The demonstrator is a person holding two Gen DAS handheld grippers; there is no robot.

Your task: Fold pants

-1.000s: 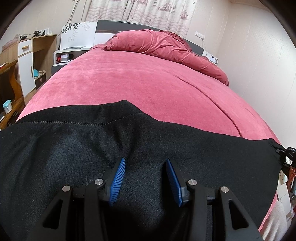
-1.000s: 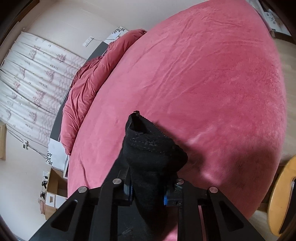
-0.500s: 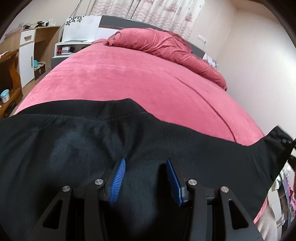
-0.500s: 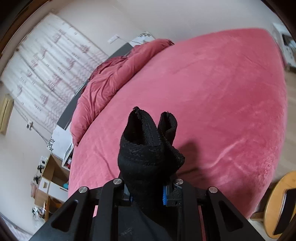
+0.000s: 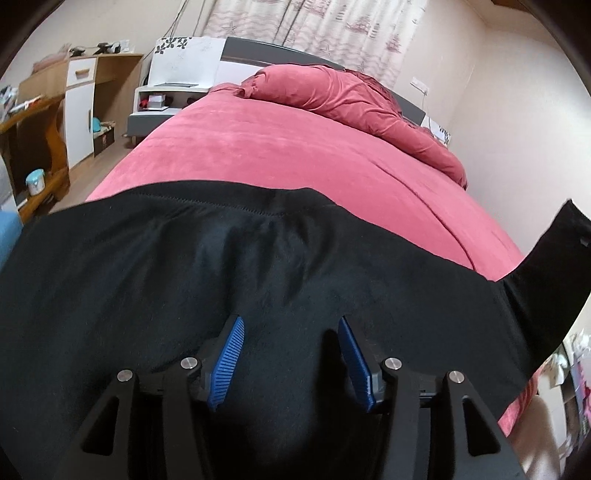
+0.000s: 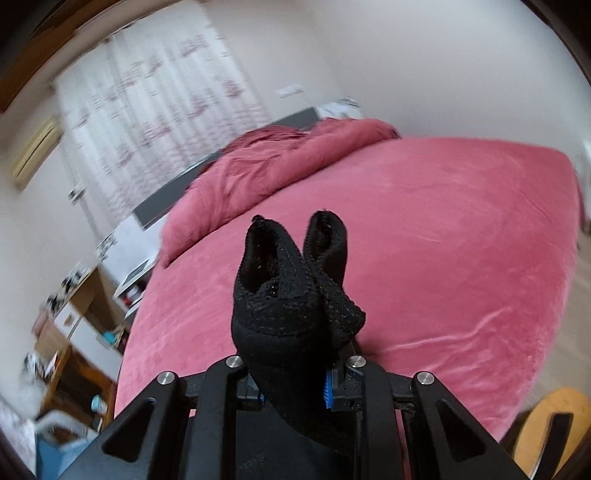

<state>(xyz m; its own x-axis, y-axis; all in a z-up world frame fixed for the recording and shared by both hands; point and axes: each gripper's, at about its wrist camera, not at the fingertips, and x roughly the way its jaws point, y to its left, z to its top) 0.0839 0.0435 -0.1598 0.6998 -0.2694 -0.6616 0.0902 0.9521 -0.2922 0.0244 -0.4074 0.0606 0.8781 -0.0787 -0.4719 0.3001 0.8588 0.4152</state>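
Jaws: left gripper [image 5: 291, 325] just widened over pants [image 5: 147, 277], right gripper [image 6: 295, 387] clamps bunched hem.

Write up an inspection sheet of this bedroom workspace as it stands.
Surface: bed under a pink cover, bare beyond the cloth.
Job's things: black pants spread across the near edge; one bunched end lifted off the cover.
Clutter: crumpled pink duvet at the headboard.
Grippers: left gripper open over the pants, jaws just widened, pads not pressing; right gripper shut on the bunched end.
Cables: thin cords on the wall by the curtain.
Surroundings: wooden desk, white nightstand.
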